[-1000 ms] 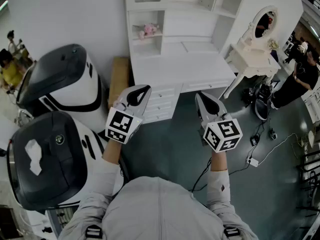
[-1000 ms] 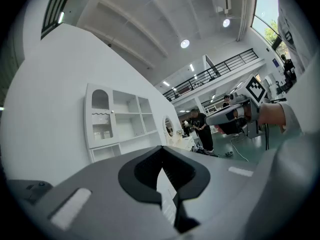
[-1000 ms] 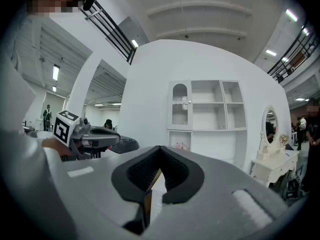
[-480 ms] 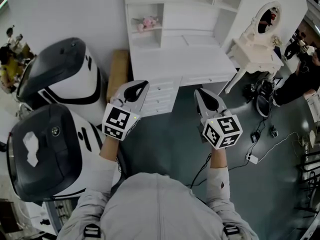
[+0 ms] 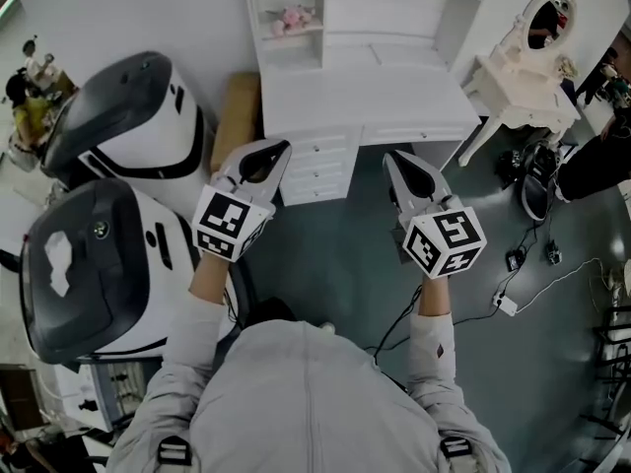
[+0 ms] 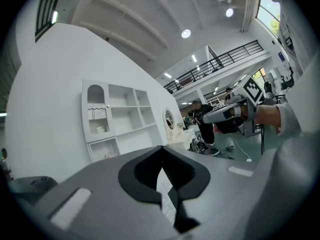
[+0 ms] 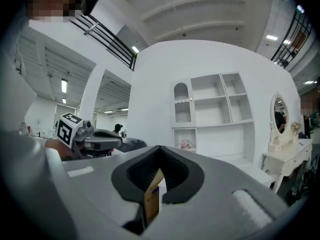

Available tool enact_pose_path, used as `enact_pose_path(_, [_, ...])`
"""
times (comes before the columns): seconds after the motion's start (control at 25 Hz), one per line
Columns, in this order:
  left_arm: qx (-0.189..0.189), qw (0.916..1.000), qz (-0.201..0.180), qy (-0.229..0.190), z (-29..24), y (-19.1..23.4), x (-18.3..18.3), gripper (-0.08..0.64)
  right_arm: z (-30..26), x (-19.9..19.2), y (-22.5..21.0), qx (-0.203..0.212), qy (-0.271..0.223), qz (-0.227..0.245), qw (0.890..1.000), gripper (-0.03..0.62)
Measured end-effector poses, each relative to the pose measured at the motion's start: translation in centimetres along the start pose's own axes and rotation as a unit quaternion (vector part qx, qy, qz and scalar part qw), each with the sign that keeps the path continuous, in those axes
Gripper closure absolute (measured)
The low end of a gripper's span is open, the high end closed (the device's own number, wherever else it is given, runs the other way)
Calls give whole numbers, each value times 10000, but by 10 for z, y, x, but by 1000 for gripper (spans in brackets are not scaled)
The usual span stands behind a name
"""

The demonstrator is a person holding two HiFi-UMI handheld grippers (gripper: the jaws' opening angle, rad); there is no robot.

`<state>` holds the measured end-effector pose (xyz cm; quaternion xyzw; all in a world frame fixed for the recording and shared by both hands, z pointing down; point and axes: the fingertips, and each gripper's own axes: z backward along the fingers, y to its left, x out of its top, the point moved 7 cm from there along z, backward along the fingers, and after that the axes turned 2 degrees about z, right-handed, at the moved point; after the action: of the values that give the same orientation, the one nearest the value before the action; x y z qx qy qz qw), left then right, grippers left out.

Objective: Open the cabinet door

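Both my tongs are pinched narrow, tips together. The left tongs [image 5: 271, 150] and right tongs [image 5: 394, 158] hang level over open floor [image 5: 335, 254], just short of the worktop's [image 5: 365, 101] front edge and its drawers [image 5: 315, 166]. A pale strip shows in the left slit and a tan one in the right; I can't tell what they are. The arched door [image 7: 182, 106], with a small knob, looks shut in the cabinet [image 5: 380, 13] above the worktop's left end. The head view cuts the door off at the top. A bulky machine [image 5: 128, 136] crowds my left. A dressing table [image 5: 523, 92] and cables [image 5: 513, 274] narrow my right.
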<state>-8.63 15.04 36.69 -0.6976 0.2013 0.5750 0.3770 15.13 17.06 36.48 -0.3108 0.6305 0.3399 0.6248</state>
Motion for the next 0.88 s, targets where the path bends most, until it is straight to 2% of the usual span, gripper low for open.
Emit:
enact_pose_path(0.16, [-15,10000,-12,55,-12,1,-3,541,-5,-11,-11,4,22,-113,9999,592])
enact_pose_path(0.44, [-53,9999,-143,21,-57,27,-17,543,-38,-19,-45,0,57,-303,9995,592])
enact_pose_path(0.88, [-171,9997,-117,-151,-146,132,-27,541,-149,-5,-100,-138,109,-164,9997,592])
